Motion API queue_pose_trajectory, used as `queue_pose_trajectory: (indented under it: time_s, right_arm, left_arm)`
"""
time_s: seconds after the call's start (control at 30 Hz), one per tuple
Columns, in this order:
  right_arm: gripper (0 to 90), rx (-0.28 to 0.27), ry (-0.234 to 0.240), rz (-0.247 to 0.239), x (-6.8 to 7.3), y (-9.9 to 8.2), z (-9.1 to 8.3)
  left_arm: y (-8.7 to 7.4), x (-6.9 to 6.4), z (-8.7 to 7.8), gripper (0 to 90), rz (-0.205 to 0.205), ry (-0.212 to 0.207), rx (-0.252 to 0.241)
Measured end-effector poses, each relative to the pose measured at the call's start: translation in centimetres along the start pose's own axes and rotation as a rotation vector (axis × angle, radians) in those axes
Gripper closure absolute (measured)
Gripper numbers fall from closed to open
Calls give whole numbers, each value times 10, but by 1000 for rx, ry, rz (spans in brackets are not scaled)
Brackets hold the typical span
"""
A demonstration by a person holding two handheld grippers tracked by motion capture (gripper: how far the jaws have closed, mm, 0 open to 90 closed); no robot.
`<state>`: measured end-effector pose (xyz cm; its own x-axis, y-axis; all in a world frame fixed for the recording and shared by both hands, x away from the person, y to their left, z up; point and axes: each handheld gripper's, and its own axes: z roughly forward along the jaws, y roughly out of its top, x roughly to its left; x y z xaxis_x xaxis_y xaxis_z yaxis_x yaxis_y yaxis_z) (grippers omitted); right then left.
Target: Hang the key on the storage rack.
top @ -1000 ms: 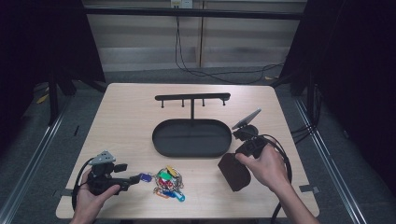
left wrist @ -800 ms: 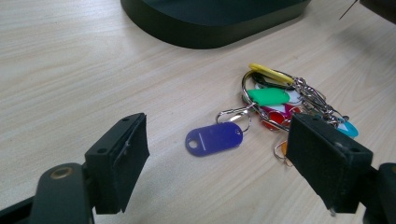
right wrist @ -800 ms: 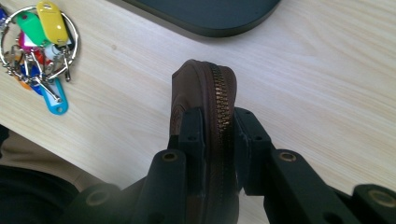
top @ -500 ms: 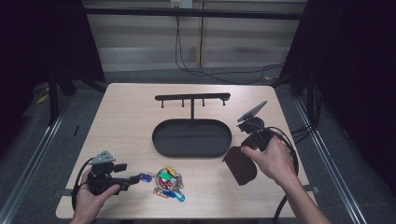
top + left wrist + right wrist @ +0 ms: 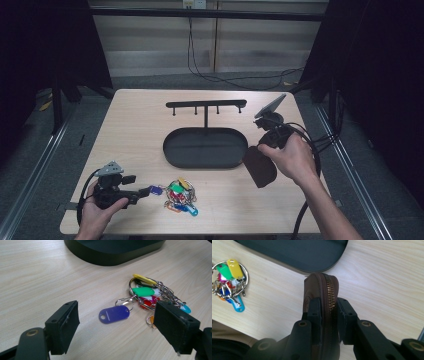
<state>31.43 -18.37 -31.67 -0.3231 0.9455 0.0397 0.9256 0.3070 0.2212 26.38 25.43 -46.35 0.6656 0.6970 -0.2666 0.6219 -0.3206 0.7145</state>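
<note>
Pouch (image 5: 259, 166) has risen off the desk (image 5: 135, 125) since before, at four o'clock from the tray (image 5: 205, 147); left gripper (image 5: 117, 322) fingers spread before the keyrings (image 5: 147, 293); right gripper (image 5: 329, 312) fingers pinch the pouch's zipper edge, tray at twelve.

table (image 5: 135, 125) | black tray stand (image 5: 205, 147) | key tags (image 5: 180, 195)

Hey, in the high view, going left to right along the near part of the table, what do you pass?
Left claw → bunch of key tags → brown zip pouch, held off the table by the right hand.
</note>
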Motion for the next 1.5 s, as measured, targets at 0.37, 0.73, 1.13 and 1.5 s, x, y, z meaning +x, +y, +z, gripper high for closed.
queue_pose_trajectory:
  time_s: [0.37, 0.73, 1.13, 1.5]
  right_arm:
    - [747, 13, -34, 23, 0, 23, -1]
    - [747, 24, -40, 37, -1, 45, 6]
    - [746, 20, -19, 49, -1, 67, 11]
    - [746, -7, 37, 97, -14, 85, 24]
  left_arm:
    - [0, 0, 0, 204, 5, -3, -2]
    - [0, 0, 1, 204, 7, 0, 4]
    - [0, 0, 1, 204, 8, -5, 4]
    - [0, -1, 1, 204, 7, -6, 2]
